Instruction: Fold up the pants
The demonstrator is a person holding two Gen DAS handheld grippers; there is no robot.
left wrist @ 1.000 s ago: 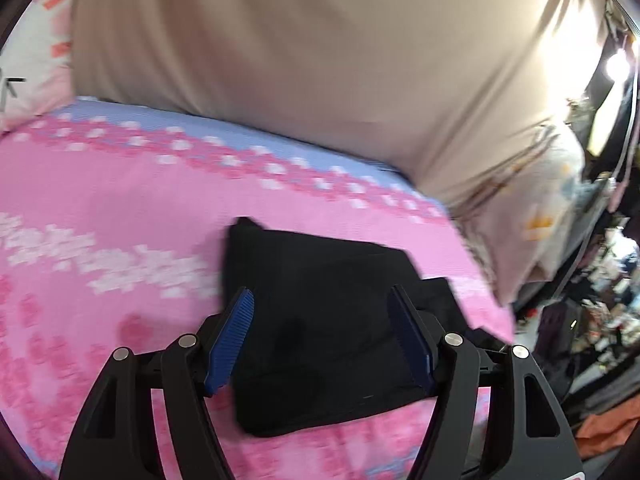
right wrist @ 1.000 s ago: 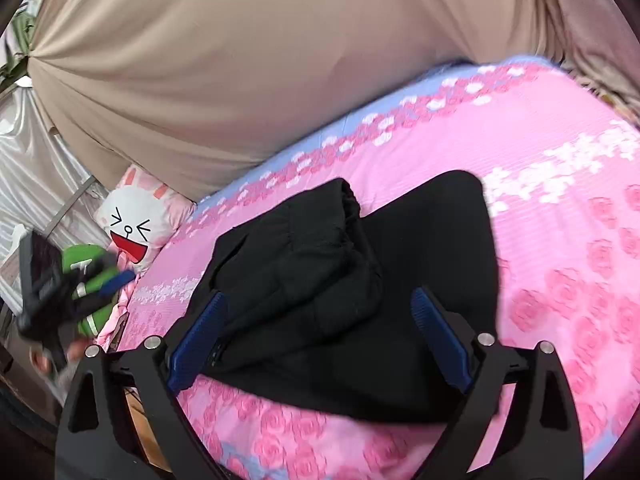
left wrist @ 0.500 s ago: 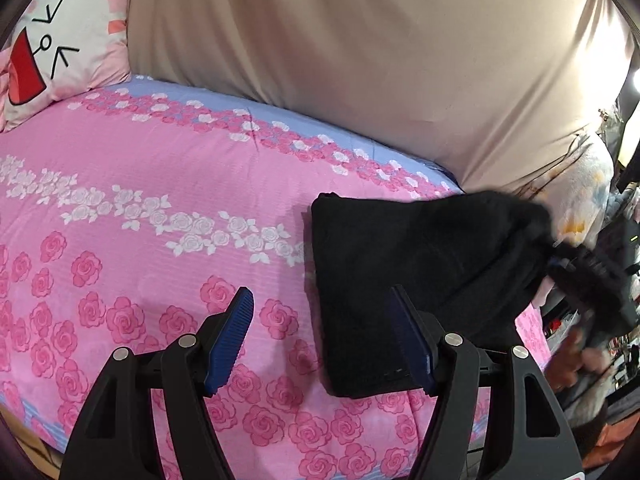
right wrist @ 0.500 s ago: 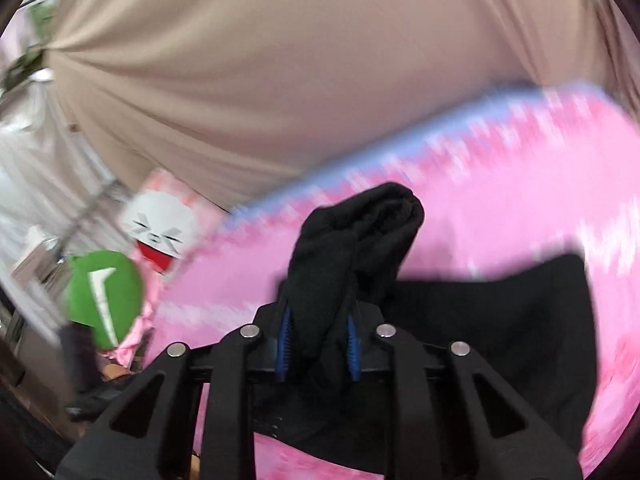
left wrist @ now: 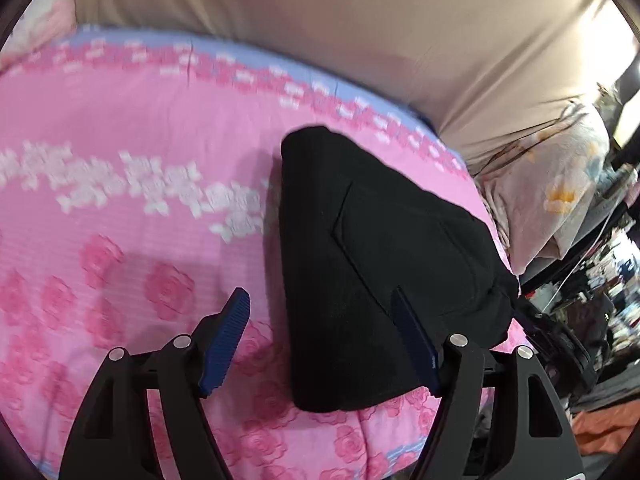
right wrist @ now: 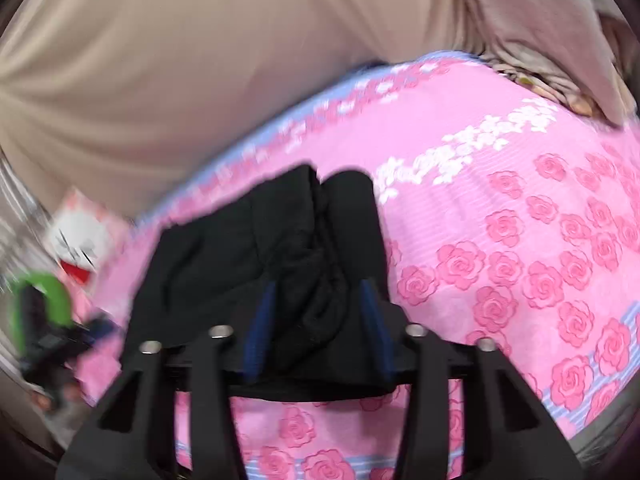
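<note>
Between the jaws of the right gripper [right wrist: 318, 320] lies a bunched fold of the black pants [right wrist: 272, 256]. These jaws have just been opening, and the blue pads [right wrist: 370, 312] stand a little away from the cloth on both sides, so they do not press it. The picture is blurred here, but a gap shows beside each pad. The pants lie on the bed [right wrist: 500, 208], folded into a thick dark packet that reaches from the jaws forward and to the left of them.

The jaws of the left gripper [left wrist: 320, 334] are wide apart and hold nothing. The near left edge of the pants [left wrist: 360, 248] runs between them: the right pad [left wrist: 416, 344] is over the black cloth, and the left pad [left wrist: 226, 336] is over the pink rose sheet. Whether the pads touch the cloth or the sheet I cannot tell.

To the left of the left jaws the bed is open pink sheet. Ahead of both grippers a beige cloth [left wrist: 320, 20] stands behind the far edge of the bed. To the right of the left jaws a floral pillow [left wrist: 560, 184] lies at the bed corner, and the other gripper [left wrist: 560, 344] shows just past the pants. To the left of the right jaws there is a white cartoon cushion [right wrist: 80, 240] and a green thing [right wrist: 44, 300], blurred. The near bed edge passes just under both grippers.
</note>
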